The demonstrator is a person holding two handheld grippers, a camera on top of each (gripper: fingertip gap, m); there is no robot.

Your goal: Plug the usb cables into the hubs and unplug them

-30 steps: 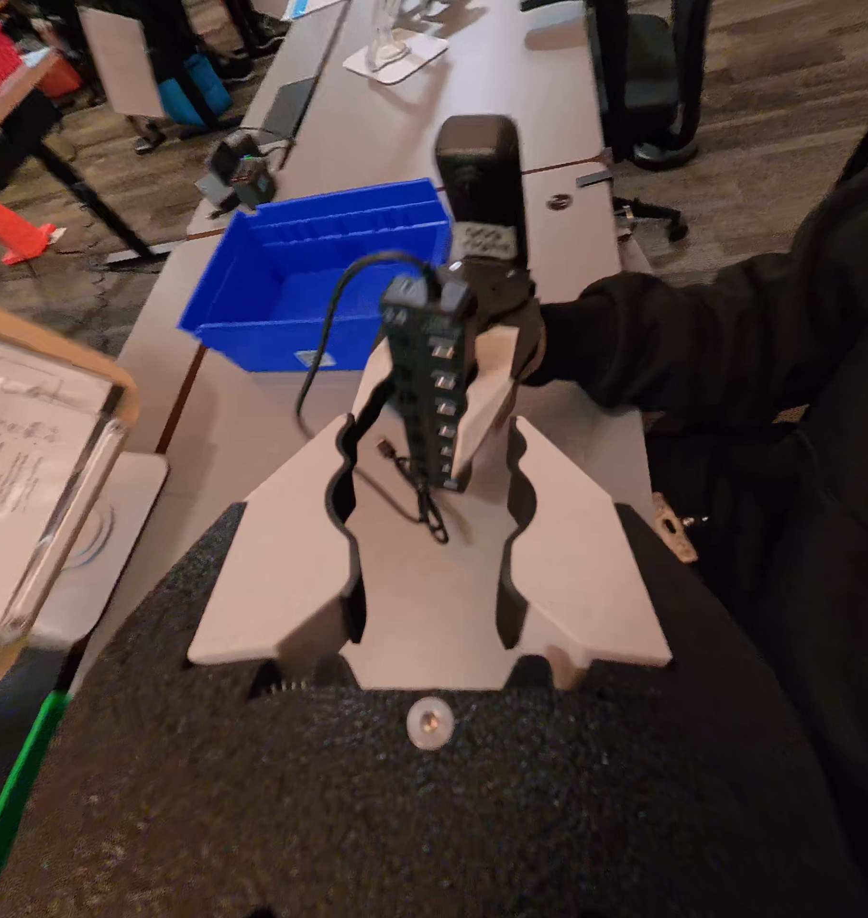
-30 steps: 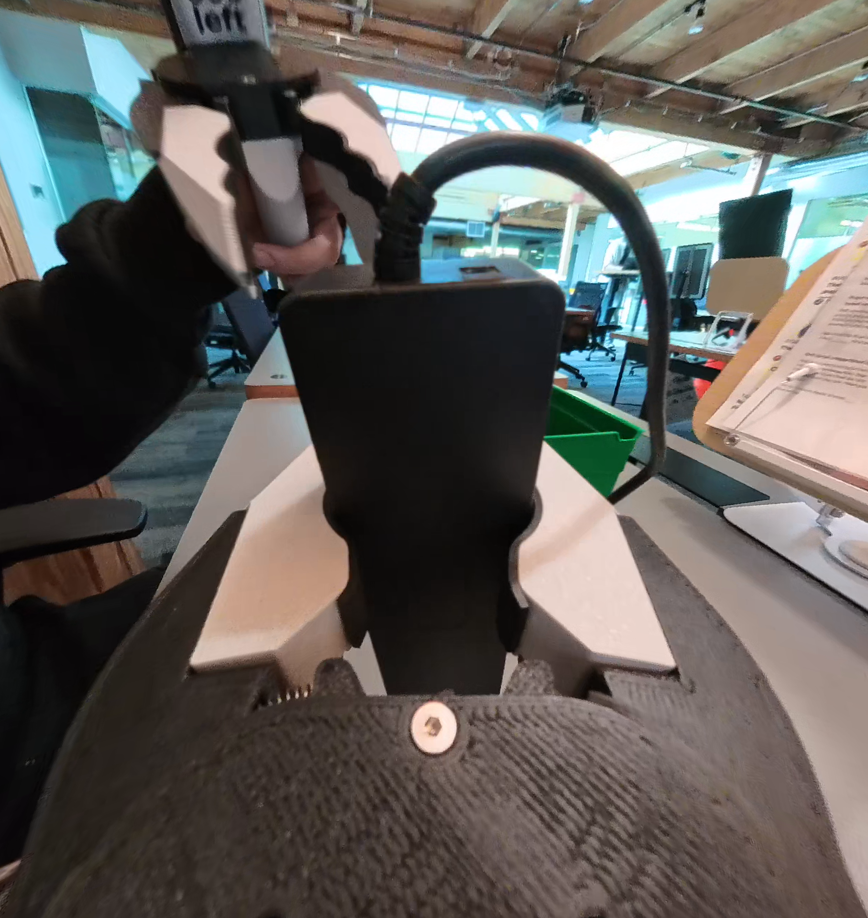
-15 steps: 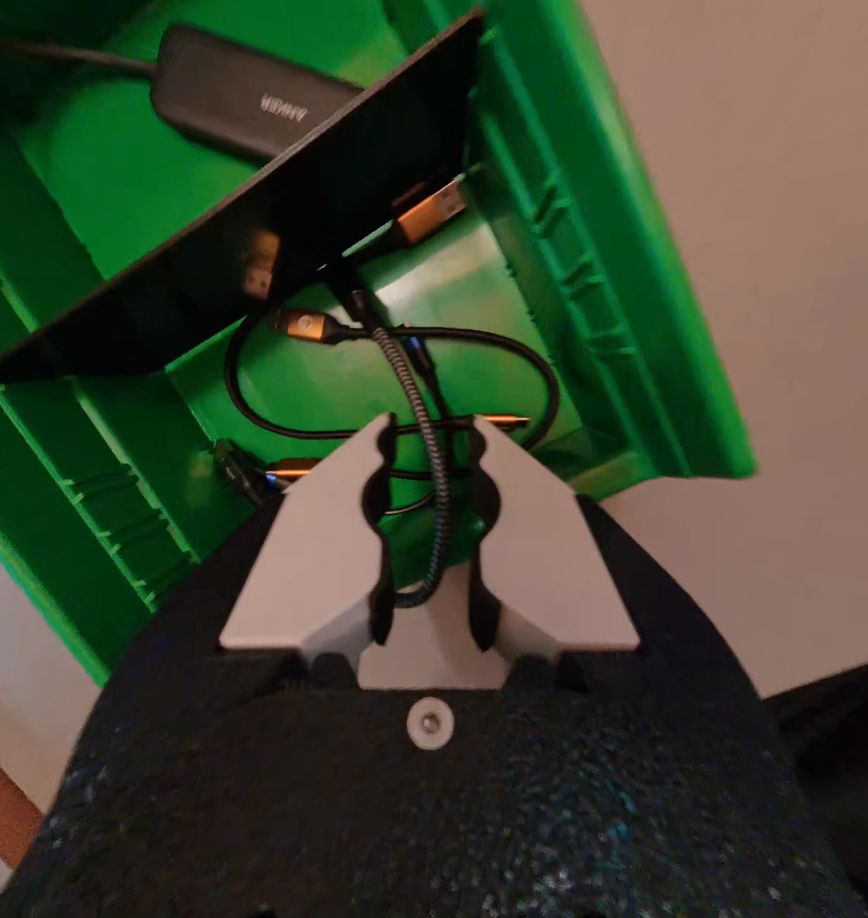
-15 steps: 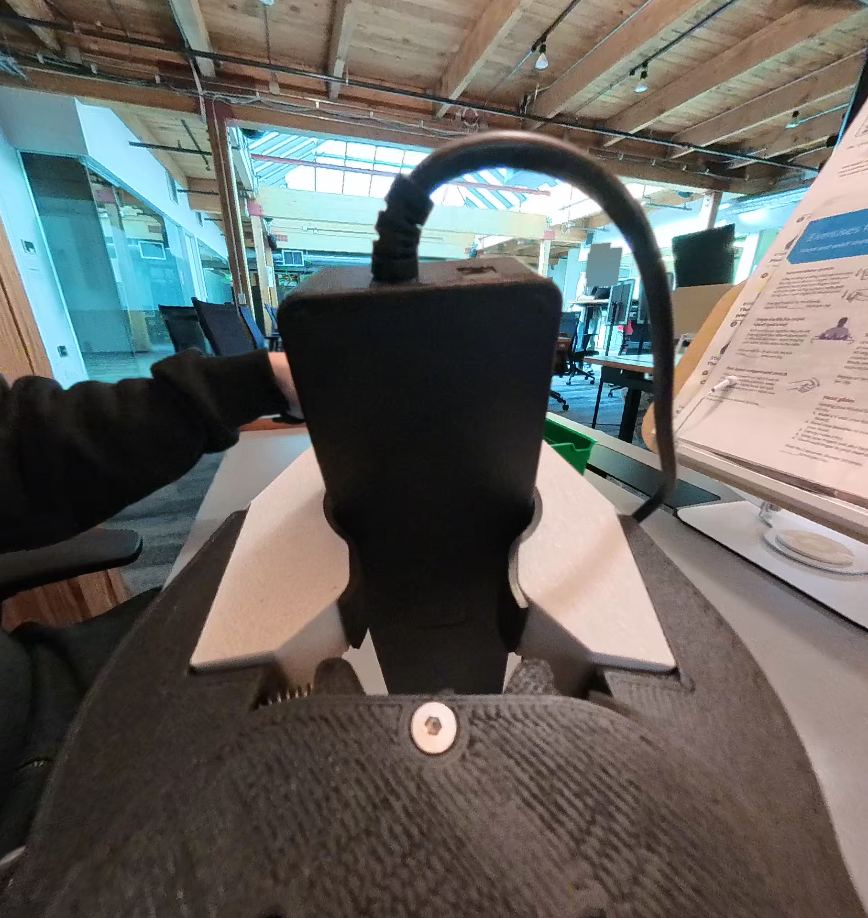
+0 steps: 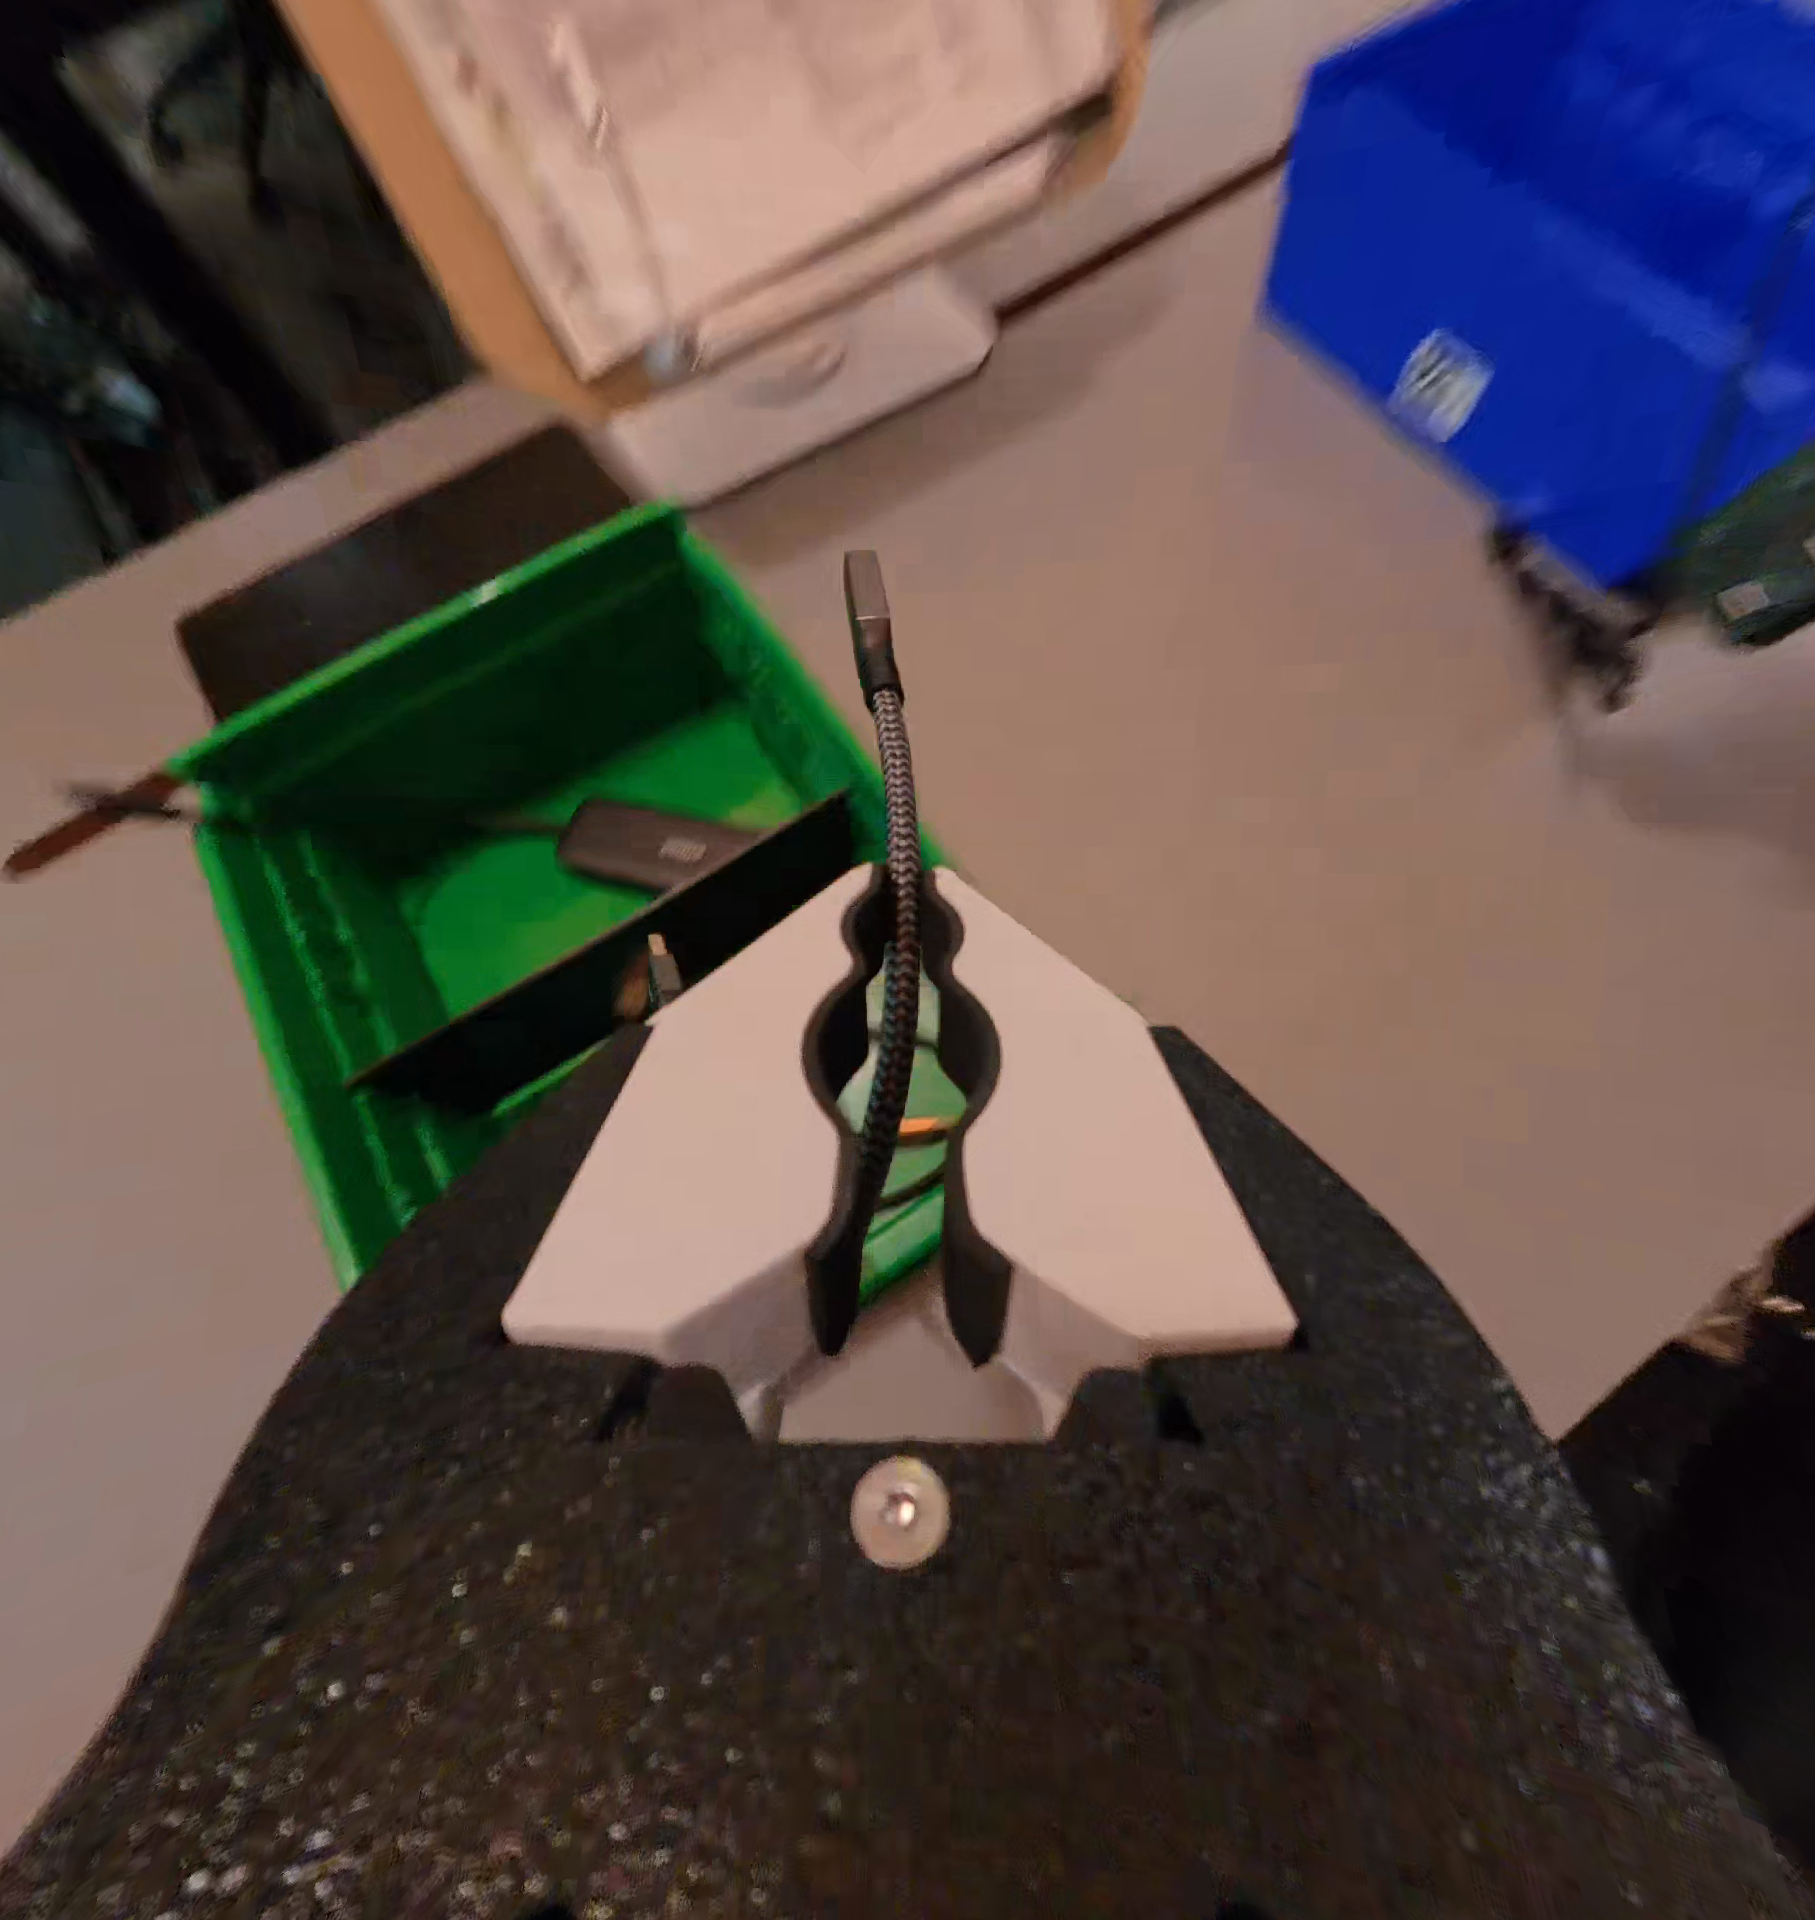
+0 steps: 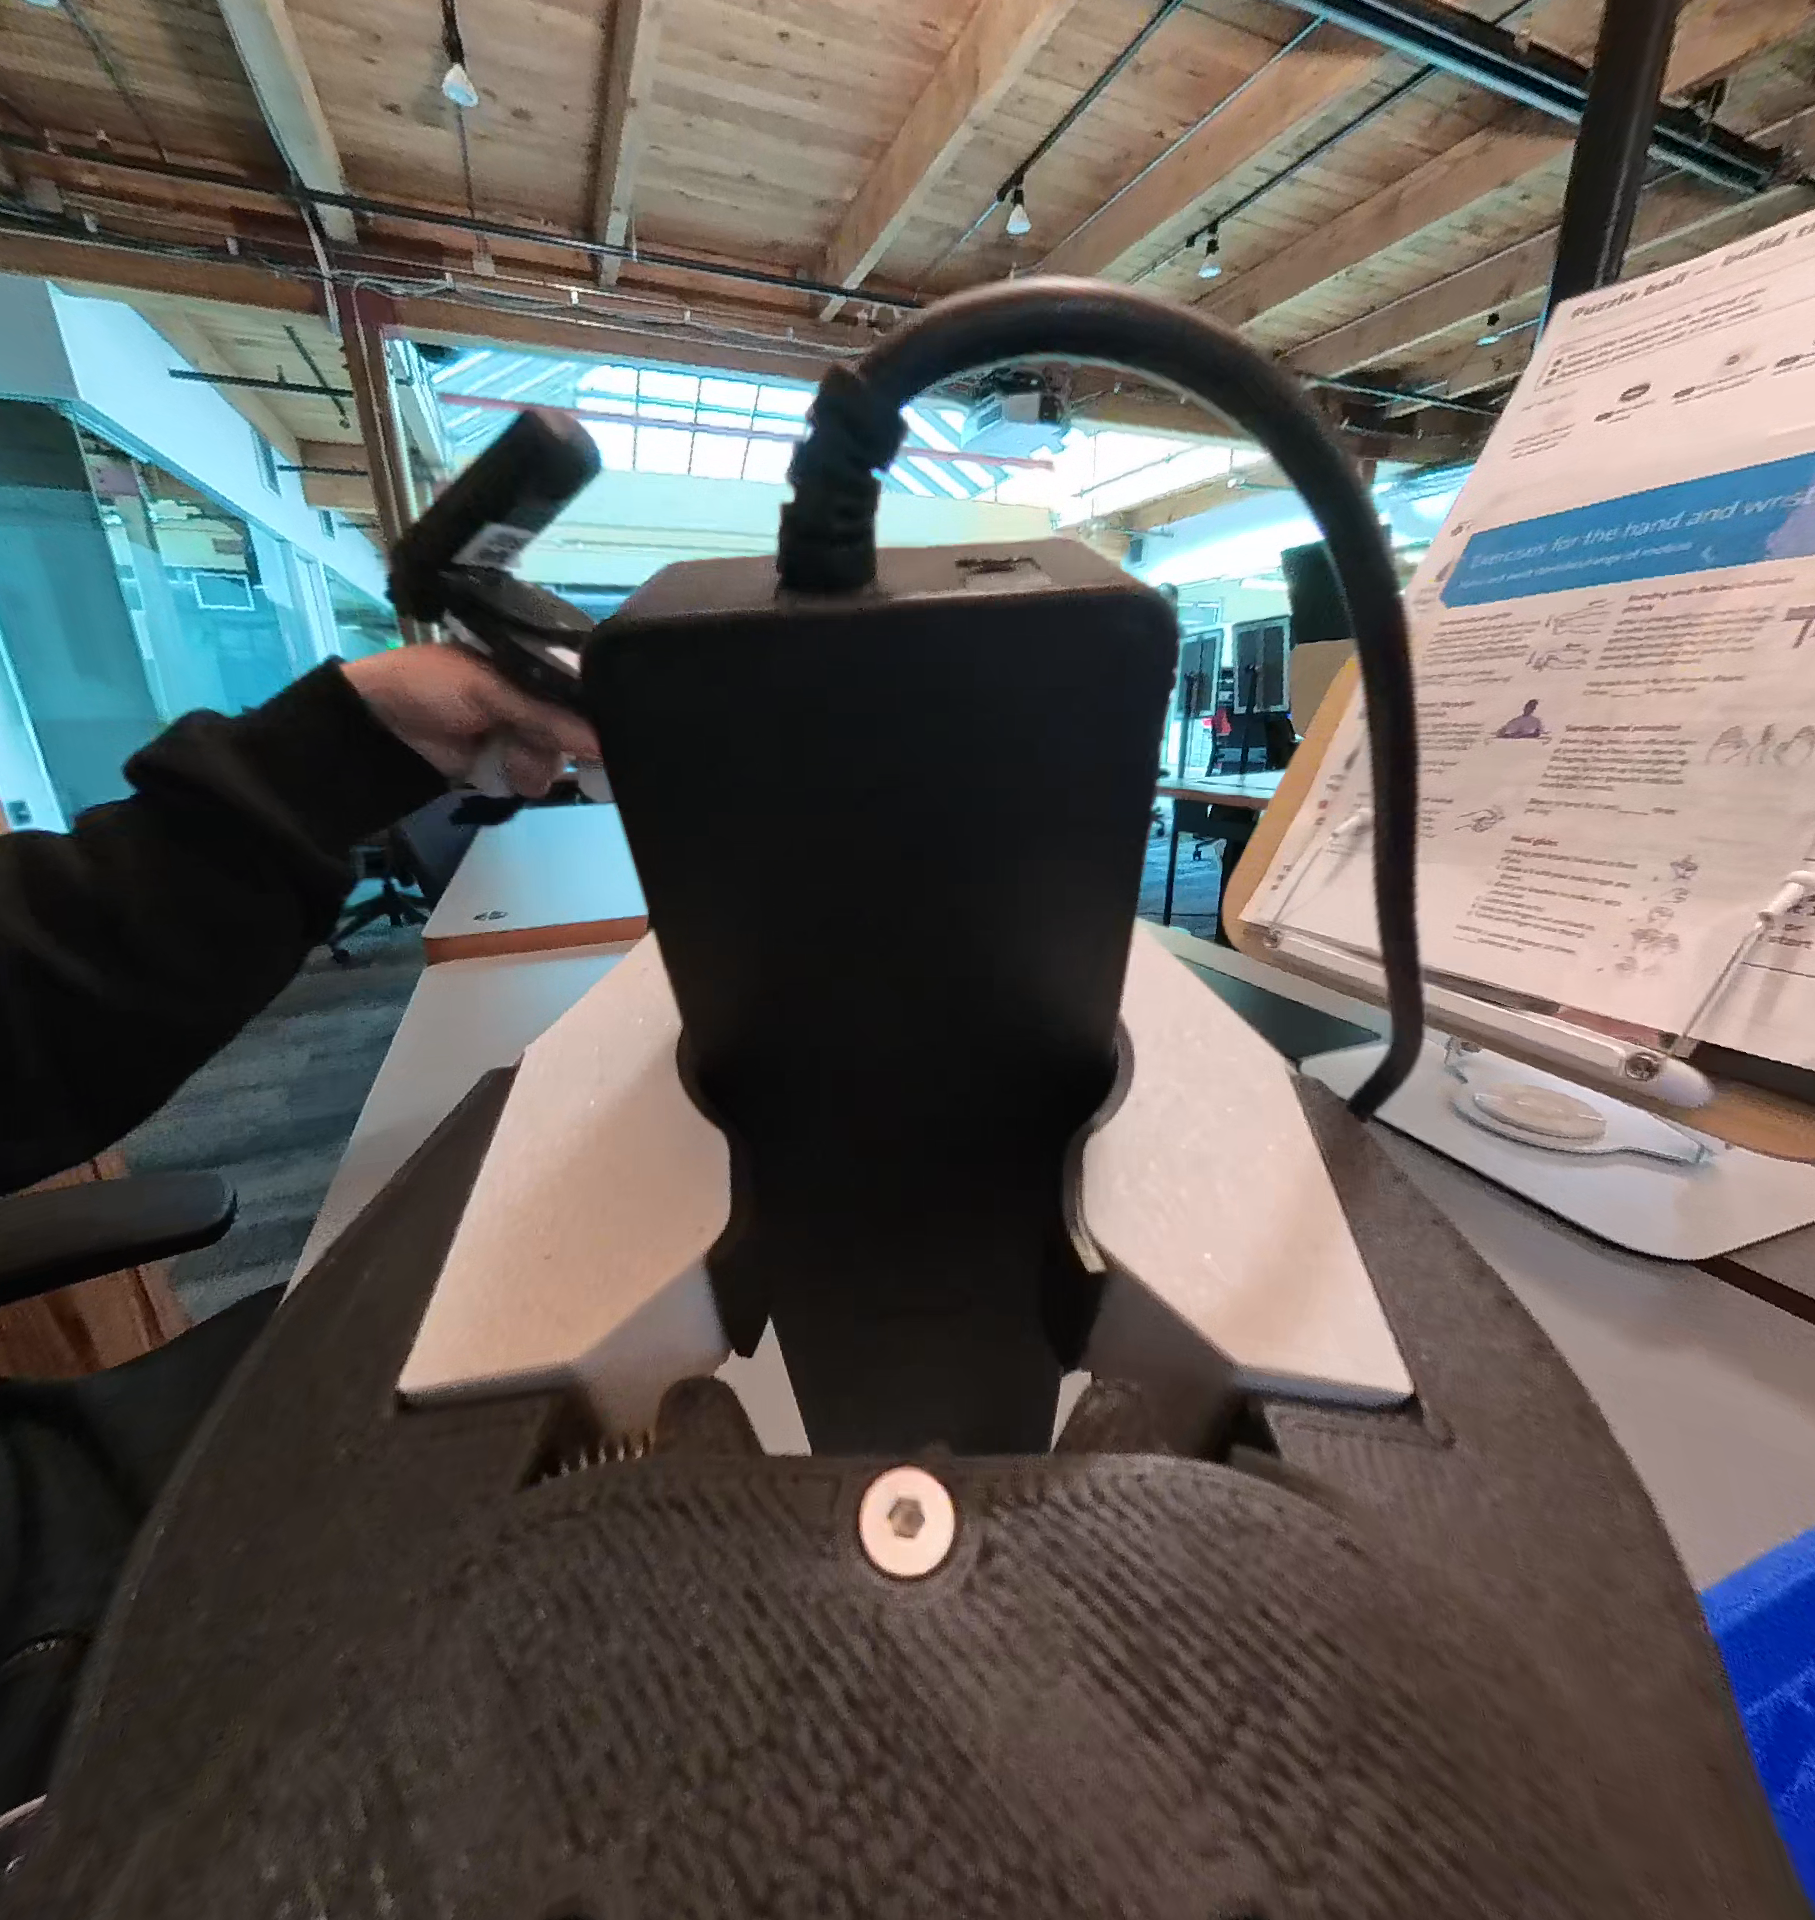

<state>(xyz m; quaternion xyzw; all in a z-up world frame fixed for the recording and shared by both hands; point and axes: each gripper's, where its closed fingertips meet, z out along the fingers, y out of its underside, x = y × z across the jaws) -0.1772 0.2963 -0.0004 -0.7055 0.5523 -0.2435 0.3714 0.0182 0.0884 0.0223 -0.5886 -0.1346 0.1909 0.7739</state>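
Note:
My left gripper [image 5: 898, 883] is shut on a black braided usb cable [image 5: 898, 831]. The cable's metal plug [image 5: 868, 608] sticks up past the fingertips, above the table. My right gripper [image 6: 892, 997] is shut on a black usb hub [image 6: 882, 883], held upright. The hub's thick cable [image 6: 1298, 499] loops from its top down to the right. The hub's port side shows blurred at the right edge of the left wrist view [image 5: 1796, 582]. The left gripper also shows in the right wrist view [image 6: 498, 582], held by a hand, left of the hub.
A green bin [image 5: 290, 935] with a black divider [image 5: 612, 987] holds another black hub [image 5: 643, 844] and cables. A blue bin [image 5: 1557, 260] stands at the back right. A document stand [image 6: 1609, 779] is on the table. A chair armrest [image 6: 82, 1226] is at the left.
My left gripper went from open in front of the hub down into the green bin, closed on the braided cable and lifted it out. The right gripper kept hold of the hub.

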